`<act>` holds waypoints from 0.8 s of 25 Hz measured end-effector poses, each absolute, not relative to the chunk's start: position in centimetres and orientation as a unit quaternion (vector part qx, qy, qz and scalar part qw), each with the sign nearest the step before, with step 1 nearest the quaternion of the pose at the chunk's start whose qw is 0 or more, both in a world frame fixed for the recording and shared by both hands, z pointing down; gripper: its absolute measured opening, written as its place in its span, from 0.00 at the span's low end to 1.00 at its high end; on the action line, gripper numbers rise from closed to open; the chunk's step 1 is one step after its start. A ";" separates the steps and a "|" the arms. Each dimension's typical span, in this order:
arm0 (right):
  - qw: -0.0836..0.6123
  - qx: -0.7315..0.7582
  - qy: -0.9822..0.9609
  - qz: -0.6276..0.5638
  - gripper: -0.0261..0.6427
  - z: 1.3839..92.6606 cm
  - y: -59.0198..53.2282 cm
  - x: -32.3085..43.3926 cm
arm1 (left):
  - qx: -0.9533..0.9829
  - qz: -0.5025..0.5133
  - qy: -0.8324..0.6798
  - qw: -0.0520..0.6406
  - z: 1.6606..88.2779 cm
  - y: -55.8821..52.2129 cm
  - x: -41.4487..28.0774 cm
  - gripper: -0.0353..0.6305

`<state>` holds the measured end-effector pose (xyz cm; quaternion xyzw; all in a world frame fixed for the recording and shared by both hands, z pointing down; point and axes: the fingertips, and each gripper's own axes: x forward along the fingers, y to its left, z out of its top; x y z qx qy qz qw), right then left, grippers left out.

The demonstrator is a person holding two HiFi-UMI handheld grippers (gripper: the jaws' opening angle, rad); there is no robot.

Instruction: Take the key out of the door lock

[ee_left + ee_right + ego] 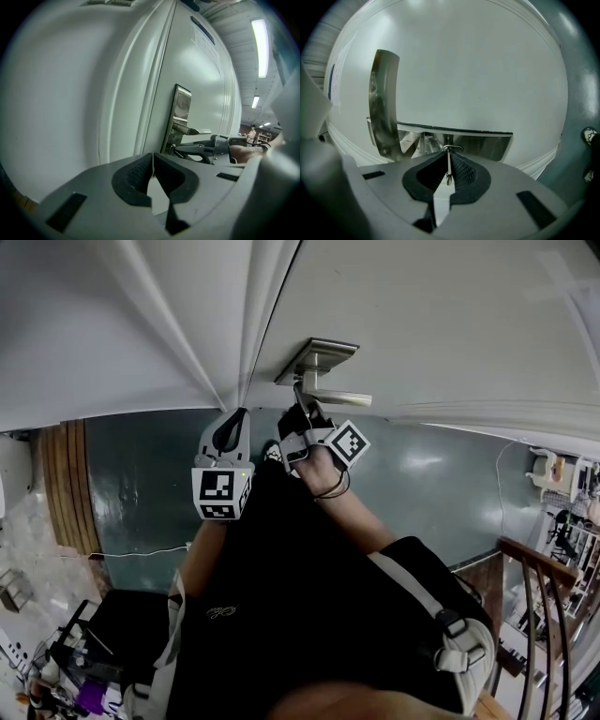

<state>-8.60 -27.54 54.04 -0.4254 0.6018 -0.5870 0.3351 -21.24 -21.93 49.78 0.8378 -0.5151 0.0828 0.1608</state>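
The right gripper clamps the thin silver metal key edge-on, placed to pull it straight from the brushed-steel door lock — left gripper closed, empty.

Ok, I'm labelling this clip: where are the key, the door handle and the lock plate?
key (448, 165): right gripper view, its thin edge
door handle (342, 397): head view, lever's middle
lock plate (182, 105): left gripper view, upper face

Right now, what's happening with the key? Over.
Right tongs shut on the key. Key seems not out yet. Left tongs shut, empty. Door handle just above; nothing blocking.
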 end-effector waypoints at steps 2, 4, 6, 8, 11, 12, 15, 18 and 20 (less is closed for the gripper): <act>0.334 -0.425 0.604 -0.586 0.08 54.1 -27.6 -8.6 | 0.837 0.085 -0.515 0.162 49.9 -21.9 -21.4 0.10; 0.332 -0.424 0.608 -0.583 0.08 54.2 -27.6 -8.6 | 0.836 0.086 -0.516 0.165 50.1 -22.0 -21.5 0.10; 0.336 -0.421 0.613 -0.578 0.08 54.2 -27.7 -8.6 | 0.836 0.084 -0.517 0.163 50.0 -22.0 -21.6 0.10; 0.347 -0.418 0.608 -0.579 0.08 54.2 -27.7 -8.6 | 0.838 0.084 -0.515 0.160 49.9 -22.2 -21.6 0.10; 0.355 -0.416 0.596 -0.588 0.08 54.2 -27.7 -8.6 | 0.839 0.086 -0.513 0.161 50.1 -22.1 -21.3 0.10; 0.355 -0.416 0.594 -0.590 0.08 54.2 -27.6 -8.6 | 0.839 0.086 -0.512 0.162 50.2 -22.0 -21.1 0.10; 0.358 -0.411 0.596 -0.589 0.08 54.0 -26.9 -8.6 | 0.841 0.085 -0.509 0.162 50.0 -21.6 -20.7 0.10; 0.353 -0.411 0.604 -0.585 0.08 54.2 -26.6 -8.6 | 0.841 0.087 -0.509 0.162 50.2 -21.6 -20.7 0.10; 0.352 -0.411 0.606 -0.583 0.08 54.2 -26.6 -8.7 | 0.840 0.087 -0.510 0.162 50.2 -21.7 -20.8 0.10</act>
